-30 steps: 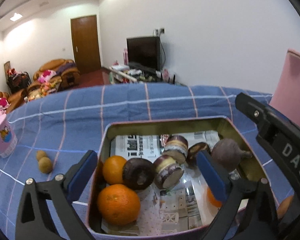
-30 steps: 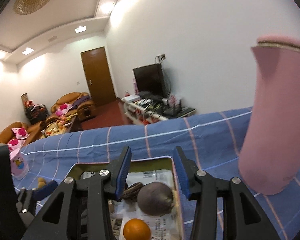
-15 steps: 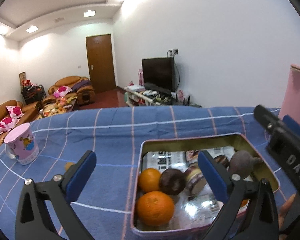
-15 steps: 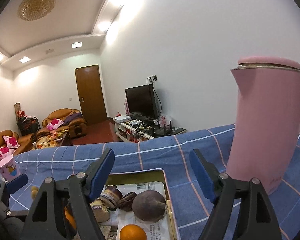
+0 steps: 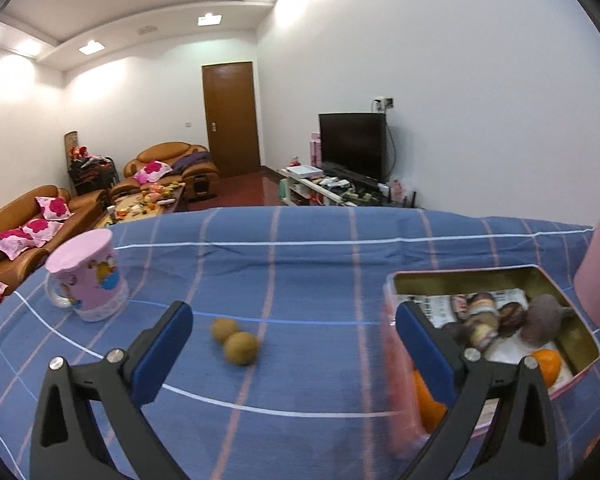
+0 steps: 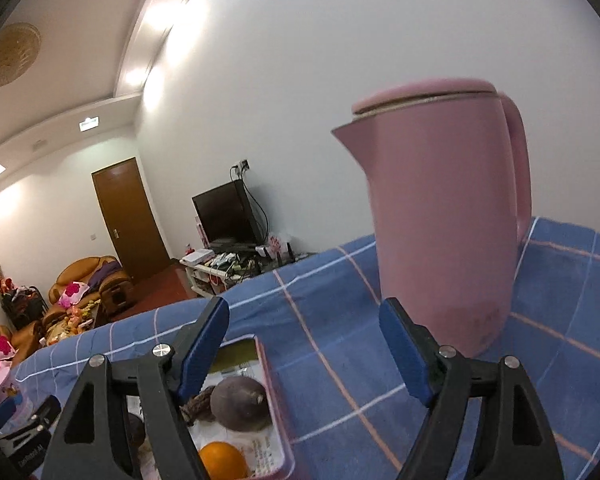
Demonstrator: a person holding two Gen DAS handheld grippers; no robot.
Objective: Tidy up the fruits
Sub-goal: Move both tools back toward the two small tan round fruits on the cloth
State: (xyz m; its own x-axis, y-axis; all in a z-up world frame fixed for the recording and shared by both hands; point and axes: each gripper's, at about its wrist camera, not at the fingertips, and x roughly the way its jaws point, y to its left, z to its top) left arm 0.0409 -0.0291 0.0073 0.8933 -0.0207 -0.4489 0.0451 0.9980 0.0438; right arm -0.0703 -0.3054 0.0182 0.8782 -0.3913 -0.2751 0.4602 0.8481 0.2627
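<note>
likely home lounge: sofas (image 5: 28, 216), television (image 5: 352, 146)

**Little legible print**

The newspaper (image 5: 440, 303) lining the tin (image 5: 460, 278) carries printed columns, but the characters are too small and blurred to read. A black device (image 6: 30, 458) at the near left of the right wrist view bears pale lettering that cannot be made out. Nothing else shows readable text.

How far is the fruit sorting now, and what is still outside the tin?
Done: oranges and a dark round fruit lie in the tin. In hand: nothing; the left gripper and right gripper are both open and empty. Left: two small brown fruits lie on the blue cloth near the pink cup.
</note>
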